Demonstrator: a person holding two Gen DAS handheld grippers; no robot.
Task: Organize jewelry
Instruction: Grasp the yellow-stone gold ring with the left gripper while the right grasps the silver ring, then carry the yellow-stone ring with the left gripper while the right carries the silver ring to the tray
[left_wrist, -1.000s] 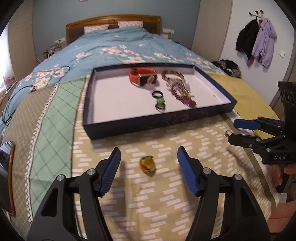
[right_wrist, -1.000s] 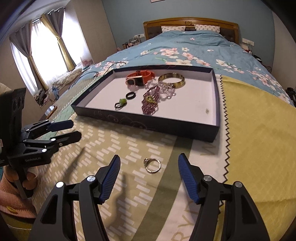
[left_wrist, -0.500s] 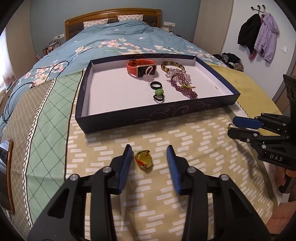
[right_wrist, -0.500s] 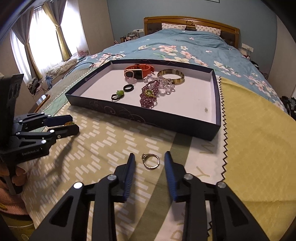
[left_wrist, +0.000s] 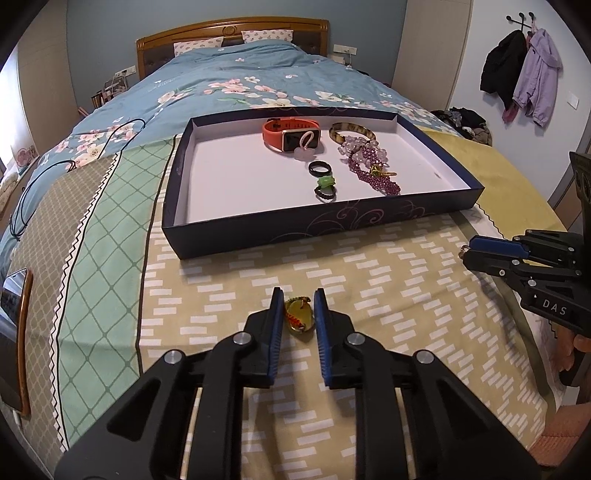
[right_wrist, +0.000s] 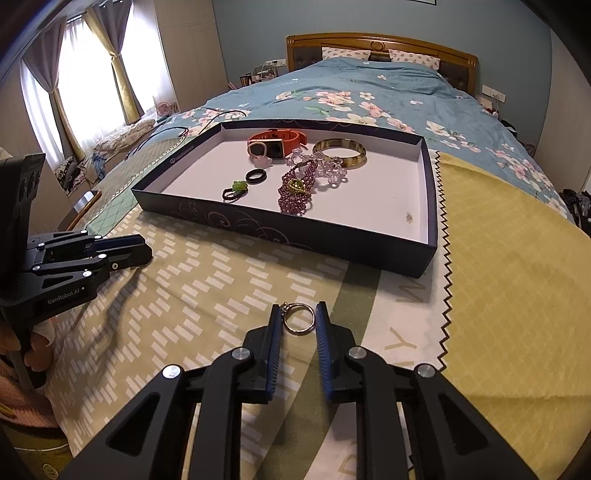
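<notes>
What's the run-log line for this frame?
left gripper: shut on yellow ring | right gripper: shut on silver ring | tray: ahead, both rings outside

Left tool (left_wrist: 299, 308) closed onto yellow ring (left_wrist: 300, 319), right tool (right_wrist: 298, 320) closed onto silver ring (right_wrist: 298, 318)

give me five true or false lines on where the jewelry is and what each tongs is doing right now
1. The left tongs are closed around a yellow ring. True.
2. The right tongs grip the orange watch. False: they close on a silver ring; the orange watch lies in the tray.
3. The black ring lies inside the tray. True.
4. The purple bead bracelet lies on the bedspread outside the tray. False: it is in the tray.
5. The gold bangle sits in the tray. True.
</notes>
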